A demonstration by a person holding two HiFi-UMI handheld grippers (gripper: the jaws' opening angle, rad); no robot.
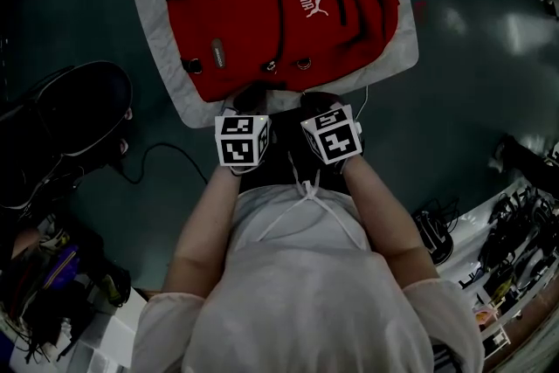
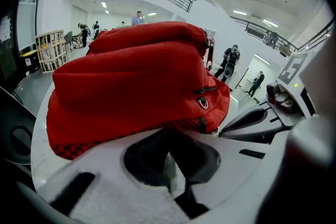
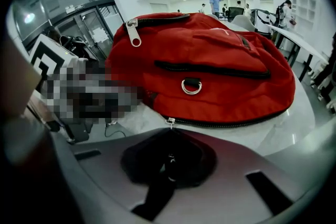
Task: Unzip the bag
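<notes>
A red backpack [image 1: 279, 4] lies flat on a round white table [image 1: 153, 4]. Both grippers sit at its near edge. My left gripper [image 1: 254, 97] is shut on the bag's bottom hem [image 2: 131, 136], where red-and-black checked fabric meets the dark pads; its tips [image 2: 169, 134] press together there. My right gripper [image 1: 314, 100] is shut on the zipper pull [image 3: 169, 124] of the black zipper [image 3: 226, 124] that runs along the bag's lower side; the pull disappears between the closed jaws [image 3: 169, 139]. A metal ring [image 3: 191, 86] hangs above that zipper.
A black bag [image 1: 70, 113] and a dark cable [image 1: 166, 155] lie on the floor at the left. Cluttered shelves [image 1: 515, 240] stand at the lower right. People stand far off in the hall [image 2: 230, 60].
</notes>
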